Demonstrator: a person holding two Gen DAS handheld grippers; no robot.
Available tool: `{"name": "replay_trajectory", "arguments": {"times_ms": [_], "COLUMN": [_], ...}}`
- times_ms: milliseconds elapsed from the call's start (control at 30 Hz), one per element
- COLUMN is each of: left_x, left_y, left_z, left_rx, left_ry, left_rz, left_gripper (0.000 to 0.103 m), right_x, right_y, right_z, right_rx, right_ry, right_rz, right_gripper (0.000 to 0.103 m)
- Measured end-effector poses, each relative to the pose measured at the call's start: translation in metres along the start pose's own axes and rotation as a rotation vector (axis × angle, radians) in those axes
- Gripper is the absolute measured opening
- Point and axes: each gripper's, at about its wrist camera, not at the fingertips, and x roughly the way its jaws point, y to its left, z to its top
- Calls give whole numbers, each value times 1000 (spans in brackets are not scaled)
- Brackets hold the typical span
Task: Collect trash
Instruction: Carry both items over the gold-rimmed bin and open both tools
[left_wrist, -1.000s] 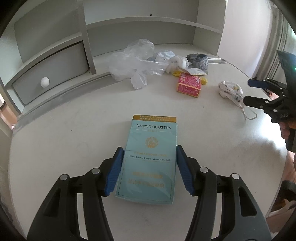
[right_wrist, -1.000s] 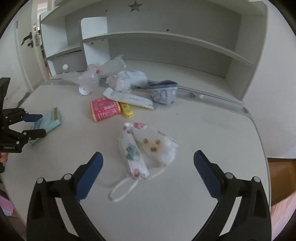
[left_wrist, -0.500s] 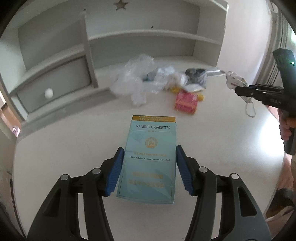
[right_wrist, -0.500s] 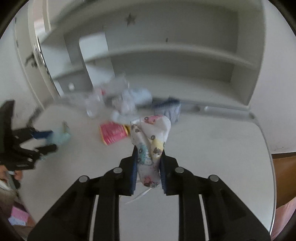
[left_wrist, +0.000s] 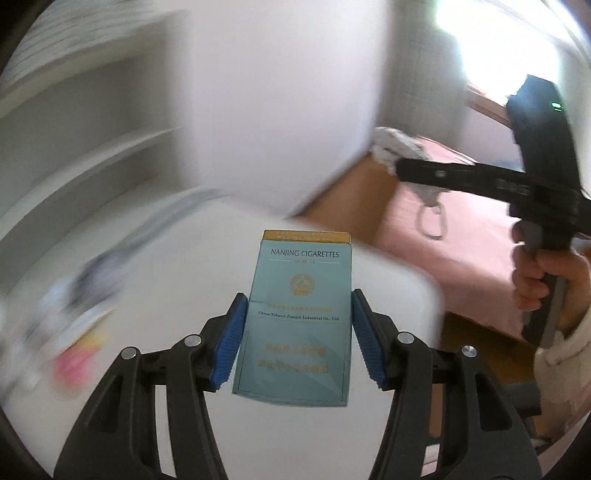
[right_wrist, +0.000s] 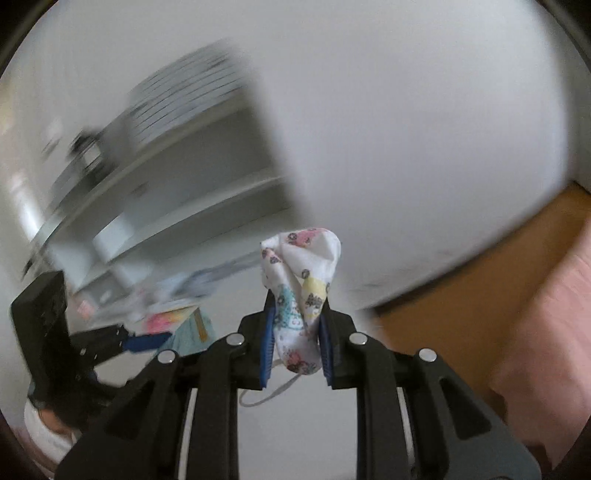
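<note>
A light blue cigarette pack (left_wrist: 300, 314) with a gold top is clamped between the blue pads of my left gripper (left_wrist: 297, 332), held above the white desk (left_wrist: 192, 258). My right gripper (right_wrist: 293, 332) is shut on a crumpled child's face mask (right_wrist: 301, 280) printed with cartoons; its ear loop (right_wrist: 266, 397) dangles below. In the left wrist view that mask (left_wrist: 395, 147) shows at the tip of the right gripper (left_wrist: 402, 168), out past the desk's right edge. The left gripper (right_wrist: 147, 341) and pack (right_wrist: 192, 332) appear at lower left of the right wrist view.
Blurred trash, among it a pink packet (left_wrist: 74, 363), lies at the desk's left. White shelves (left_wrist: 85, 147) stand behind. Right of the desk are a wooden surface (left_wrist: 354, 206) and pink bedding (left_wrist: 465, 251). A hand (left_wrist: 546, 280) holds the right gripper's handle.
Both grippers swung fast to the right and lifted, off toward the bed side. The right gripper closed on the mask and raised it from the desk; the pack stayed clamped.
</note>
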Motion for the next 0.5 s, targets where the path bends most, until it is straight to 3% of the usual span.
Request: {"name": "replay_trajectory", "arguments": {"times_ms": [133, 267, 367, 500], "left_x": [71, 138, 196, 296], "left_y": [-107, -197, -235, -234], "left_z": [24, 17, -5, -51], "left_rx": [156, 272, 293, 196], "left_ry": [104, 223, 336, 567], "left_rz": [-180, -297, -313, -246], "left_gripper": [55, 55, 55, 55], "right_x": [-43, -44, -31, 7], "right_y": [-111, -217, -267, -292], "right_z": [-37, -99, -141, -180], "right_rx": [206, 390, 477, 513], "right_ry": [16, 170, 316, 463], "right_rz": [-198, -357, -421, -366], "right_gripper": [21, 21, 21, 21]}}
